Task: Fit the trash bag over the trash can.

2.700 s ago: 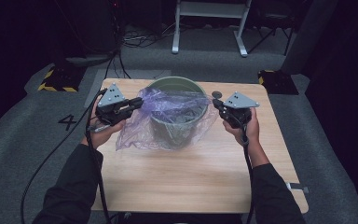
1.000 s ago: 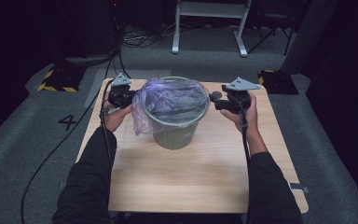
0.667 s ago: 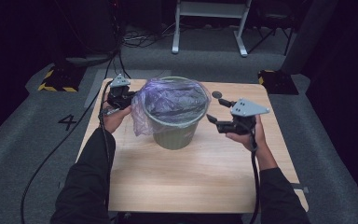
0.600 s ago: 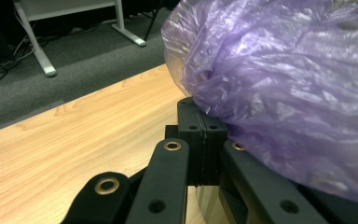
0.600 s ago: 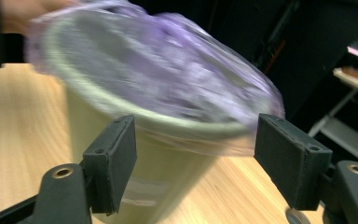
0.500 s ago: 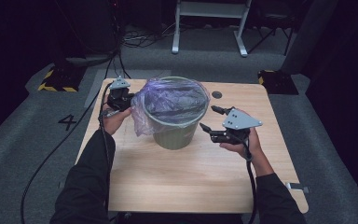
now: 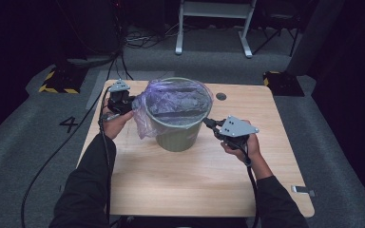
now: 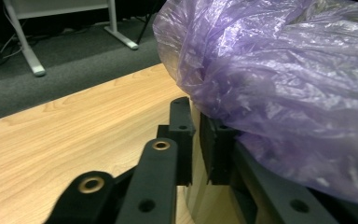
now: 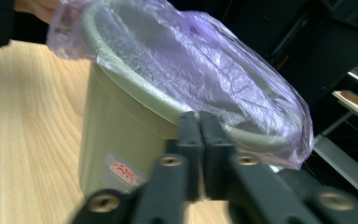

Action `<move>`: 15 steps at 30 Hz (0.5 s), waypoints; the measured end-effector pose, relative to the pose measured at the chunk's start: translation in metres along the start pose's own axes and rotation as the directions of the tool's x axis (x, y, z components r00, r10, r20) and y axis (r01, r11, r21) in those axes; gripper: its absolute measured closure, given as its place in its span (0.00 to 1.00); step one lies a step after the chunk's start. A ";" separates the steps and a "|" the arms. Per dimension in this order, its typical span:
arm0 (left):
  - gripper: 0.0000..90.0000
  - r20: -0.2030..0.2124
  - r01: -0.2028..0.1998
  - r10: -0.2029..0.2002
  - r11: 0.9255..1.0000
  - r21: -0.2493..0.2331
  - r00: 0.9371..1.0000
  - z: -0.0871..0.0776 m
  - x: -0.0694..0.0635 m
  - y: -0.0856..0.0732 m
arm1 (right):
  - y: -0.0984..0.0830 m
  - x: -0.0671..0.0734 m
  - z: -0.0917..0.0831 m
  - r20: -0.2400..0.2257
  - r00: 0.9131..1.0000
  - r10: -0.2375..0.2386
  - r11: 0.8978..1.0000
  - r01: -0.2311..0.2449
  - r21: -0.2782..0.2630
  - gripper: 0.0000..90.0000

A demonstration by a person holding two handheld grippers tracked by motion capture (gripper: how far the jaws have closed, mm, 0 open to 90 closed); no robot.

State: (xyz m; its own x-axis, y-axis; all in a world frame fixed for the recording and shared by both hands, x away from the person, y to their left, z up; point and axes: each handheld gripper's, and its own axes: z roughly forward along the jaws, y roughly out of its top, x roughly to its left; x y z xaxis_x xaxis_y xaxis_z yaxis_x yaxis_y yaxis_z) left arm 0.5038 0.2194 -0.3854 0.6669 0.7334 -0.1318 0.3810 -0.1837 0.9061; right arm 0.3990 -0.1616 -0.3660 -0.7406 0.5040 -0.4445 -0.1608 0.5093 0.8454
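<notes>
A pale green bin (image 7: 177,135) stands mid-table, lined with a purple plastic bag (image 7: 178,99) whose edge folds over the rim. My left gripper (image 7: 129,102) sits at the bin's left side. In the left gripper view its jaws (image 8: 196,135) have just been opening and show a narrow gap, the bag (image 8: 284,79) draped over the right jaw, nothing pinched that I can see. My right gripper (image 7: 208,123) points at the bin's right side just under the rim. Its jaws (image 9: 199,126) have just been closing and now meet with nothing between them, in front of the bin (image 9: 116,135) and bag (image 9: 191,60).
The wooden table (image 7: 171,190) has a round cable hole (image 7: 221,96) behind the bin and a small metal piece (image 7: 304,191) at its front right edge. Beyond it are white desk legs (image 7: 214,23) and a yellow-black striped block (image 7: 57,80) on the floor.
My right gripper has come away from the bin's far right rim, toward the person and slightly lower, and its jaws have closed. The left hand has stayed beside the bin.
</notes>
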 end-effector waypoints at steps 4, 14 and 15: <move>0.66 -0.057 0.021 -0.021 1.000 0.002 0.998 -0.003 0.004 -0.002 | -0.004 -0.004 -0.001 0.013 0.999 0.034 0.999 -0.034 0.005 1.00; 0.40 -0.061 -0.002 0.001 1.000 -0.013 0.998 -0.023 0.000 -0.001 | -0.016 -0.008 -0.009 -0.014 0.997 0.078 0.997 -0.078 -0.012 1.00; 0.39 -0.053 -0.013 0.012 1.000 -0.002 0.999 -0.024 0.000 -0.001 | -0.013 -0.006 -0.011 -0.026 0.998 0.061 0.998 -0.062 -0.032 0.86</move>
State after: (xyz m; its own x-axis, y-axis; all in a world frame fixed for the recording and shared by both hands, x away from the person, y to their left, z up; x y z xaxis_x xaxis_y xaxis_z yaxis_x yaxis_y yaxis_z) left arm 0.4877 0.2354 -0.3765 0.6367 0.7647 -0.0990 0.3712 -0.1915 0.9086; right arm 0.3981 -0.1790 -0.3712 -0.7657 0.5160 -0.3841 -0.1356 0.4542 0.8805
